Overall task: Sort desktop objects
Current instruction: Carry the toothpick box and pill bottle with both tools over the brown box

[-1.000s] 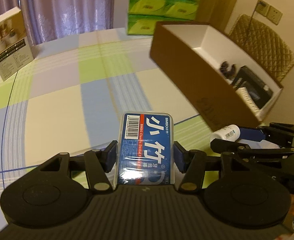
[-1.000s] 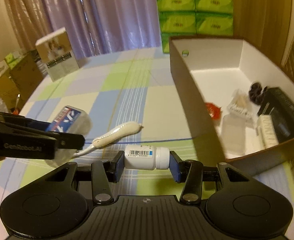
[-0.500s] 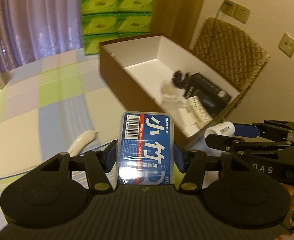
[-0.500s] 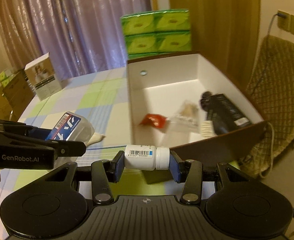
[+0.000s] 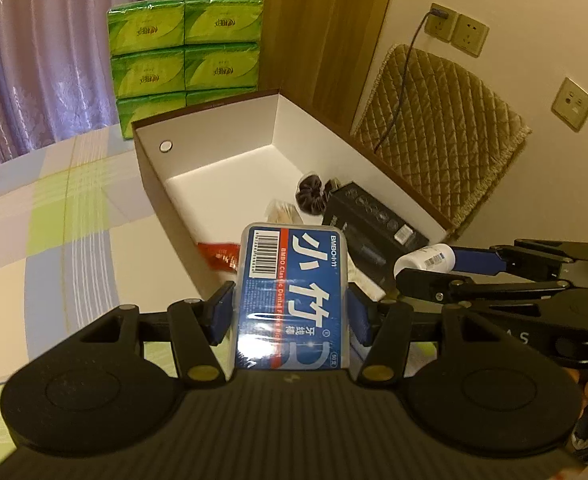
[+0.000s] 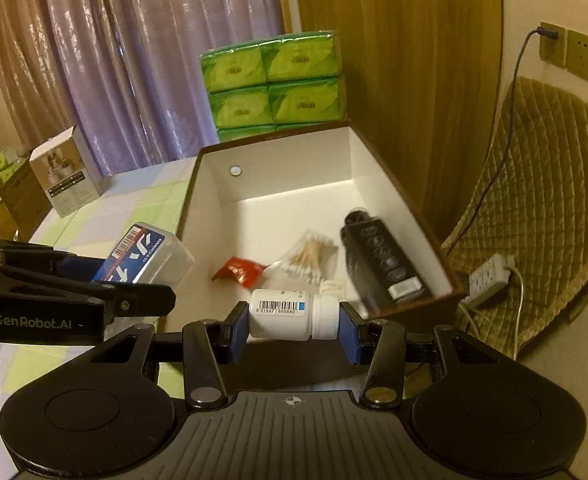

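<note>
Left wrist view: left gripper [image 5: 290, 312] clamped on the blue floss box [image 5: 294, 292]; open carton [image 5: 214, 128] just ahead, already holding about 4 items (black box, scrunchie, red packet, swabs).

Right wrist view: right gripper [image 6: 294, 320] clamped on the white pill bottle [image 6: 294, 315], carton rim below and ahead. Both drops still pending, I judge.

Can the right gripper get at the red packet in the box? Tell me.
Probably not yet: the right gripper is shut on the white pill bottle. Otherwise the red packet lies uncovered in the open-topped box.
</note>
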`<state>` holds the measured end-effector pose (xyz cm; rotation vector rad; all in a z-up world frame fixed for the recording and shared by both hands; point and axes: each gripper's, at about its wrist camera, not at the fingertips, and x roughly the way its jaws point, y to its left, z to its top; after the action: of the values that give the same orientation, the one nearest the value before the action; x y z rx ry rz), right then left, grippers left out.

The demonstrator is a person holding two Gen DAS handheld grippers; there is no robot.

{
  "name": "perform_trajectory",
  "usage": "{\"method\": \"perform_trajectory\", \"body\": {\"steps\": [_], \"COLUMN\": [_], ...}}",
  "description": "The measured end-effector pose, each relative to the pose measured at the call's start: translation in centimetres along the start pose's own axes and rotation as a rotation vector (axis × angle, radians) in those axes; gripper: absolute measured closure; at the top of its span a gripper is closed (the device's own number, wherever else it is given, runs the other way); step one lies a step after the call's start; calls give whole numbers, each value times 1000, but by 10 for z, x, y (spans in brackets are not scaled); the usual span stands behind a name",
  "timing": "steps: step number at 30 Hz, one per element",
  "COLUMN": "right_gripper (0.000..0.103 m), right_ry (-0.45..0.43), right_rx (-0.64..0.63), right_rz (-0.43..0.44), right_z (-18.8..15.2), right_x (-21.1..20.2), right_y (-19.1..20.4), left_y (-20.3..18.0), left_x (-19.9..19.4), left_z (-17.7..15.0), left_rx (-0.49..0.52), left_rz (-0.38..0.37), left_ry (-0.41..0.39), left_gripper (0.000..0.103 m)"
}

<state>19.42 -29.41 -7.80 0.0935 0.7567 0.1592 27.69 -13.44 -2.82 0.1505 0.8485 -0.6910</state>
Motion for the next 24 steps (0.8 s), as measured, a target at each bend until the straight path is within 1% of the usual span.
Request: {"method": "perform_trajectory", "body": {"steps": [8, 11, 16, 24], "right_gripper": [59, 59, 59, 59], "right_ry": [20, 29, 47, 56], "right_rx": [-15, -34, -71, -112], "right_rz": [39, 53, 66, 40], "right_z": [29, 42, 64, 92], "right_x": [35, 53, 87, 139], "right_y": [-28, -36, -45, -59], "left_y": [3, 6, 17, 32], "left_x": [38, 56, 85, 135], "left_z": [33, 47, 70, 96], "left_rx": [-31, -33, -54, -60], "left_rz": [36, 56, 68, 105], "left_ry": [21, 32, 46, 79], "left_gripper": [50, 50, 50, 50]}}
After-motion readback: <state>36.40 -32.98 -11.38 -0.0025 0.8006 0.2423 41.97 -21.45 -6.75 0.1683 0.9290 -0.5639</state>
